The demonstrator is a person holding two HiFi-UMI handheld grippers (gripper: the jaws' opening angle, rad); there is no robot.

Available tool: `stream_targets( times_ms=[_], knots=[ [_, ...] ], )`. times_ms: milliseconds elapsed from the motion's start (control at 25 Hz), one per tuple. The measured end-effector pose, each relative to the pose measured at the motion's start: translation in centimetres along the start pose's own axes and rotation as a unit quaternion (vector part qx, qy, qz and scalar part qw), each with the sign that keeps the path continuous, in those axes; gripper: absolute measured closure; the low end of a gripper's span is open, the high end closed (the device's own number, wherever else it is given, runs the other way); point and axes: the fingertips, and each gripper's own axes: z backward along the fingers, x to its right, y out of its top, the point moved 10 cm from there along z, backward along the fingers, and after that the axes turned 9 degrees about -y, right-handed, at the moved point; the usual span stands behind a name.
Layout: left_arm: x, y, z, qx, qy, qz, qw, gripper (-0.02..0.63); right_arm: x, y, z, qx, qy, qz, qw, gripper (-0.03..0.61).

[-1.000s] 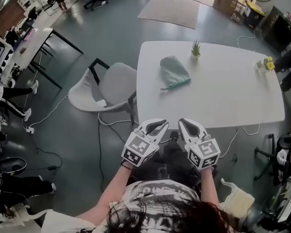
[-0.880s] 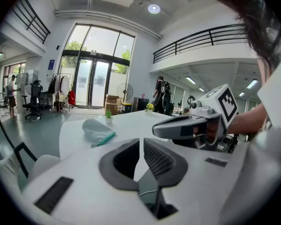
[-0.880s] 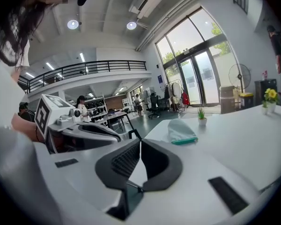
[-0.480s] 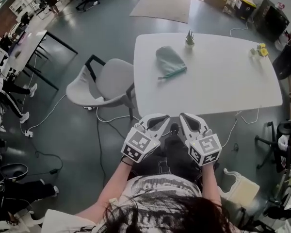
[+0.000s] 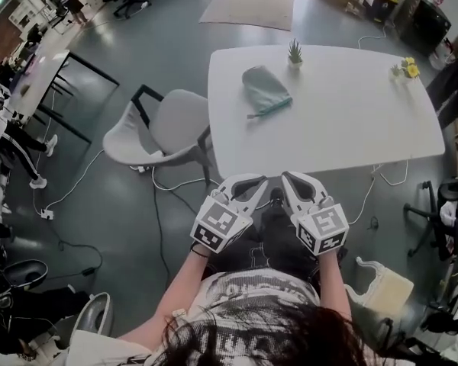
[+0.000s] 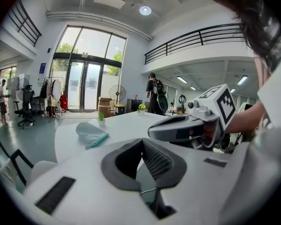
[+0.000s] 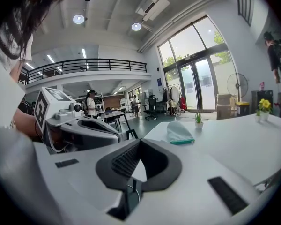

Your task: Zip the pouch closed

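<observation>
A pale green pouch (image 5: 266, 90) with a teal zip edge lies flat on the white table (image 5: 343, 128), toward its far left corner. It also shows as the pouch (image 6: 90, 131) in the left gripper view and as the pouch (image 7: 178, 132) in the right gripper view. Both grippers hang side by side close to my body, short of the table's near edge and well away from the pouch. My left gripper (image 5: 253, 181) (image 6: 141, 140) is shut with nothing between its pads. My right gripper (image 5: 291, 178) (image 7: 139, 142) is shut and empty too.
A small potted plant (image 5: 295, 52) stands just behind the pouch, and a little yellow flower pot (image 5: 405, 69) sits at the table's far right. A grey chair (image 5: 168, 132) is at the table's left side. Cables trail over the floor below the near edge.
The left gripper's jaws have come together. Both grippers have shifted slightly while staying side by side. The pouch lies where it did on the table.
</observation>
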Motion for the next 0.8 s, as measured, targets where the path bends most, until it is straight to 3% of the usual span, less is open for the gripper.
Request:
stream_targets(
  times_ms=[800],
  knots=[
    [0.37,-0.33,0.13,-0.005,-0.005,-0.004,1.0000,0.601,-0.86,-0.53,-0.33,-0.013,0.016,0.010,1.000,0.580]
  ],
)
